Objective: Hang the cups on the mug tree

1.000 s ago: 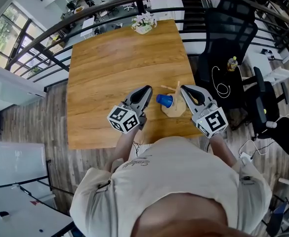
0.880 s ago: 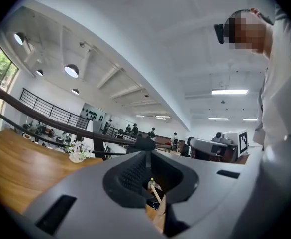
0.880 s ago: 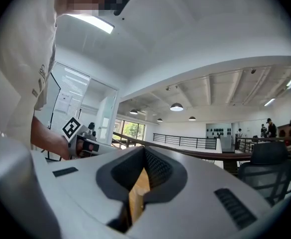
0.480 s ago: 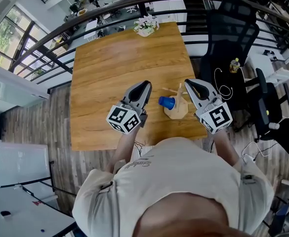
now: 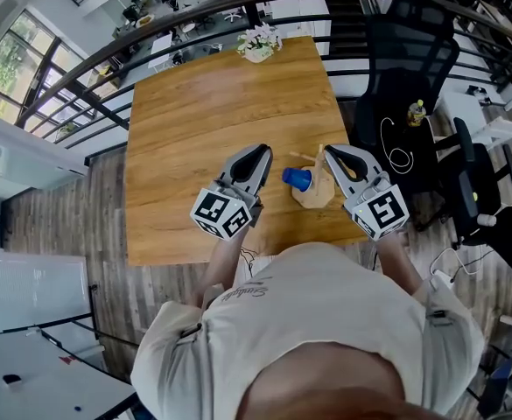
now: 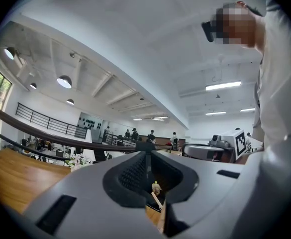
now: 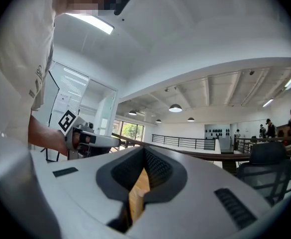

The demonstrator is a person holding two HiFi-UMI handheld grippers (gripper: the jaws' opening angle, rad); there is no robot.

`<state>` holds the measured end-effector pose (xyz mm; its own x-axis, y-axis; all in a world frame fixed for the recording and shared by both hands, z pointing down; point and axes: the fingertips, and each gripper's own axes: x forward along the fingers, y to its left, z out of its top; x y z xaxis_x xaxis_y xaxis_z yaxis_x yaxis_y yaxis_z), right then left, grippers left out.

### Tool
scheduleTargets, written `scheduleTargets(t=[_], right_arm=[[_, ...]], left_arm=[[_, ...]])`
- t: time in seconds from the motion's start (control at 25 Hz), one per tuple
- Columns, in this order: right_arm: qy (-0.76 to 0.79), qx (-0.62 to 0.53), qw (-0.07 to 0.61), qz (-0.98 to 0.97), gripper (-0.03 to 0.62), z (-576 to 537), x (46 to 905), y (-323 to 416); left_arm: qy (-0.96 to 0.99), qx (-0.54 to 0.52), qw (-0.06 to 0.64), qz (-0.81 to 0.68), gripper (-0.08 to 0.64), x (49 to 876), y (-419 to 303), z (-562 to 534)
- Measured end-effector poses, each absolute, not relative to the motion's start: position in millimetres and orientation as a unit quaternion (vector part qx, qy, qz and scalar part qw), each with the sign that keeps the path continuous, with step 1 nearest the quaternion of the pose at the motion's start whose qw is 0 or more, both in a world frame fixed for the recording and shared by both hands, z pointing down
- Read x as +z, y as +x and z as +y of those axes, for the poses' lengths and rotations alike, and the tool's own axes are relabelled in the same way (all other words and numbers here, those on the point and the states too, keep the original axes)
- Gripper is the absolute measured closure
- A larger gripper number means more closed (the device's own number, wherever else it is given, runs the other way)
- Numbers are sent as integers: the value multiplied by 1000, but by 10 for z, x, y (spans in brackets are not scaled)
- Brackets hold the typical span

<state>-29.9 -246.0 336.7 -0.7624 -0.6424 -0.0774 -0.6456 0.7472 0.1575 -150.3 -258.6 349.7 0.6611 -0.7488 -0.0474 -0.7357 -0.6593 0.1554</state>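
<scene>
A blue cup [image 5: 296, 178] hangs on its side on a small wooden mug tree [image 5: 313, 192] near the front edge of the wooden table [image 5: 203, 112]. My left gripper [image 5: 263, 152] hovers just left of the cup, shut with nothing in it. My right gripper [image 5: 329, 152] hovers just right of the tree, its jaws also together and empty. In the left gripper view, a wooden peg of the mug tree [image 6: 156, 194] shows through the gap below the shut left gripper [image 6: 146, 146]. The right gripper view shows its shut tips [image 7: 144, 149] with bare table wood beneath.
A pot of white flowers [image 5: 257, 42] stands at the table's far edge. A curved dark railing [image 5: 177, 20] runs behind it. Black office chairs [image 5: 409, 55] stand right of the table, with a small bottle [image 5: 410, 112] and a white cable there.
The view shifted slightly. Both grippers stay on either side of the mug tree, and the blue cup has not moved.
</scene>
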Motion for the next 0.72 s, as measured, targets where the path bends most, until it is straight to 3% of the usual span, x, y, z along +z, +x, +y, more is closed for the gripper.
scheduleTargets(t=[0.72], right_arm=[[-335,79,12,939,597,-2385,3429,-416]], left_arm=[[904,-72,79,-414,522,3554,-1620,-2459]])
